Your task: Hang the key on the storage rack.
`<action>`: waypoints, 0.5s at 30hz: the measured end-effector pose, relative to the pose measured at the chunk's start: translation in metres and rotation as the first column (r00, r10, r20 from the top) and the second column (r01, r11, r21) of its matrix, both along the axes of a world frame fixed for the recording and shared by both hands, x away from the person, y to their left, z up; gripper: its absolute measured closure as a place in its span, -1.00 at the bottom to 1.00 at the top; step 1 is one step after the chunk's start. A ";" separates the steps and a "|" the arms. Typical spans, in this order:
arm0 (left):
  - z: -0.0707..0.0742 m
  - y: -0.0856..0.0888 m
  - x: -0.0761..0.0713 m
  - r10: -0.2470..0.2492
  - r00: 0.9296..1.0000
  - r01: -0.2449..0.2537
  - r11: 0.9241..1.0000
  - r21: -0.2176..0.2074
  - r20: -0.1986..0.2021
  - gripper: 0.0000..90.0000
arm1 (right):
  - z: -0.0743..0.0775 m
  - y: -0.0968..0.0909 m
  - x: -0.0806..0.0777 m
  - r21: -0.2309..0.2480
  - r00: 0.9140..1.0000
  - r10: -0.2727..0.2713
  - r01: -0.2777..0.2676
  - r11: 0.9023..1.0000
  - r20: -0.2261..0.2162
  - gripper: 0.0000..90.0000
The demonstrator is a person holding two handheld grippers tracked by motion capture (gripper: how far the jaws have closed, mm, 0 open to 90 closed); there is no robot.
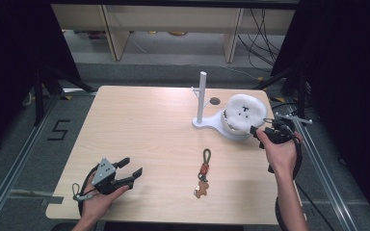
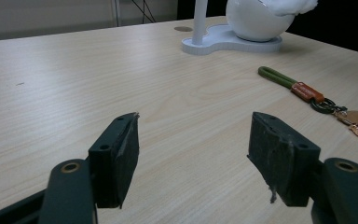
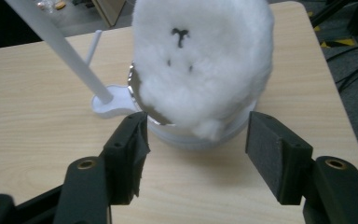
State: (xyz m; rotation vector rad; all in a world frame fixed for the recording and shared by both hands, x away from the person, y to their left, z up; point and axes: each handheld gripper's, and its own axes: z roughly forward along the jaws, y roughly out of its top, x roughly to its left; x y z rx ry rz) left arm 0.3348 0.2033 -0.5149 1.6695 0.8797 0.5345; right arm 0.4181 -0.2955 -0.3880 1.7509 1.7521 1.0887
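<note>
A white fluffy plush (image 1: 244,111) with a small stitched face sits on the round bowl end of a white stand (image 1: 207,122), whose thin pole (image 1: 202,94) rises at its left. My right gripper (image 1: 261,129) is just in front of it at the table's right edge. In the right gripper view its jaws (image 3: 198,140) are open, and the plush (image 3: 200,65) and bowl lie just beyond the pads, untouched. A keychain (image 1: 204,169) with a green loop, red tag and brown charm lies mid-table. My left gripper (image 1: 132,166) rests open at the front left, pointing toward the keychain (image 2: 307,91).
A small dark round mark (image 1: 215,101) is on the tabletop behind the stand. Wooden shelving (image 1: 173,24) and loose cables lie beyond the far edge. Dark metal frames flank both sides, and a floor marking (image 1: 58,130) is at the left.
</note>
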 end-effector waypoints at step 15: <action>0.001 -0.005 0.001 -0.001 1.000 0.002 1.000 0.013 -0.002 -0.27 | -0.010 0.028 -0.022 0.062 0.972 0.113 -0.102 0.993 -0.208 0.19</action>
